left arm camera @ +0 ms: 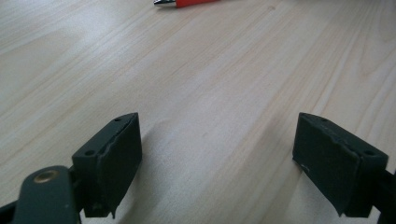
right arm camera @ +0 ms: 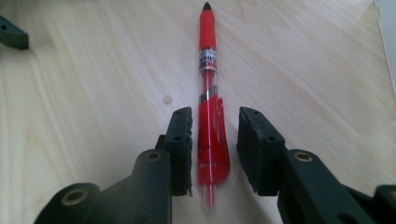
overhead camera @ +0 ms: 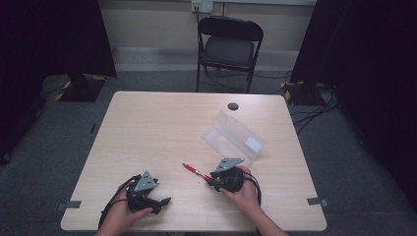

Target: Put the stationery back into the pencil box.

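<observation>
A red pen (overhead camera: 195,171) lies on the wooden table (overhead camera: 157,128), pointing away to the upper left. My right gripper (overhead camera: 210,177) is at its near end. In the right gripper view the pen (right arm camera: 208,93) runs straight between the jaws of that gripper (right arm camera: 215,140), which stand open with a narrow gap on each side. My left gripper (overhead camera: 164,201) rests near the front edge with its jaws wide open (left arm camera: 217,158) over bare wood. The pen's tip (left arm camera: 187,2) lies ahead of it.
A clear plastic case (overhead camera: 235,137) lies open just beyond the right gripper. A dark cable hole (overhead camera: 233,106) sits near the table's far edge. A black folding chair (overhead camera: 228,46) stands behind the table. Cables lie on the floor at the right.
</observation>
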